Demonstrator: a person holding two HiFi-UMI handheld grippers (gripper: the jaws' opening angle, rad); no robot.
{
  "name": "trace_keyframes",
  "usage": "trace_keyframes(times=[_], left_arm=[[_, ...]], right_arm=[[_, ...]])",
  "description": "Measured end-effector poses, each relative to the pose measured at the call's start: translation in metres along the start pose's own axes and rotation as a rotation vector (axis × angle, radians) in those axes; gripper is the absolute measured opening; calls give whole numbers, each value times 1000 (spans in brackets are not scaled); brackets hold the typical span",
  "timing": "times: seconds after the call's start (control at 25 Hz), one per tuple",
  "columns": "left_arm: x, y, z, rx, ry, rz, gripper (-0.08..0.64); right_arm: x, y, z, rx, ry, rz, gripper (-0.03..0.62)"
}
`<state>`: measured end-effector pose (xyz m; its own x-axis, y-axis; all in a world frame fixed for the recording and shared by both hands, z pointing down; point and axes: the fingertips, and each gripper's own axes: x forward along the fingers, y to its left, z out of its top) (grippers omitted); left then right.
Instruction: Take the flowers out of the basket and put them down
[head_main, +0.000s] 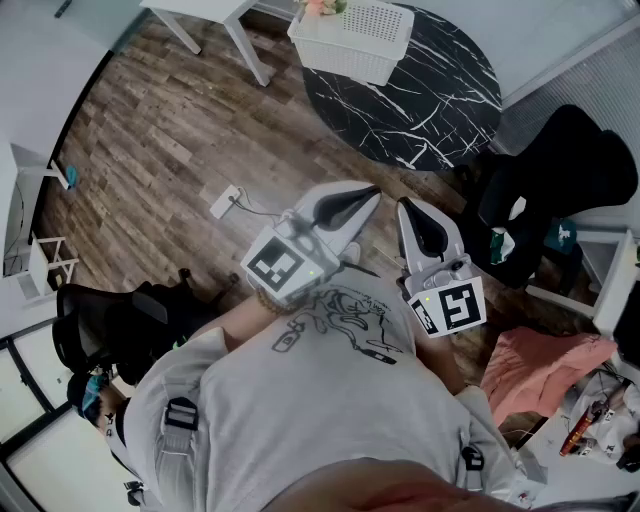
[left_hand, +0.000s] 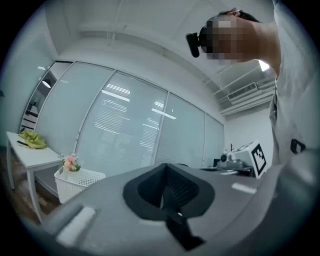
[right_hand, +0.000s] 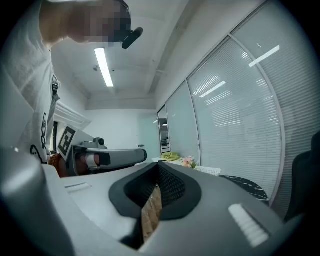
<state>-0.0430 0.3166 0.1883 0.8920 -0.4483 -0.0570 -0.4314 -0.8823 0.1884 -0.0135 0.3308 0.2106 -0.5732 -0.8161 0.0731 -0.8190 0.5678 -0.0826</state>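
1. Head view: flowers (head_main: 322, 6) stood in the basket's (head_main: 355, 40) far-left corner, at the table's (head_main: 440, 90) far edge.
2. Left gripper (head_main: 370, 196) and right gripper (head_main: 408, 210): jaws closed together, holding nothing, well apart from the basket.
3. Advised: open one gripper's jaws before reaching the stems.

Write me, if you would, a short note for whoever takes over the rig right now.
Left claw: shut, empty, held level near the chest.
Right claw: shut, empty, level beside it.
Flowers: in the white basket on the black marble table, well ahead of both claws.
Done: nothing yet.
Left to do: approach, take the flowers out, put them down.
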Motion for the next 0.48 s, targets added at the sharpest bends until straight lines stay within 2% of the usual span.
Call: trace_keyframes(times=[0.48], left_arm=[[11, 1, -4, -8, 12, 9, 3]], right_arm=[[1, -5, 3, -29, -9, 18, 5]])
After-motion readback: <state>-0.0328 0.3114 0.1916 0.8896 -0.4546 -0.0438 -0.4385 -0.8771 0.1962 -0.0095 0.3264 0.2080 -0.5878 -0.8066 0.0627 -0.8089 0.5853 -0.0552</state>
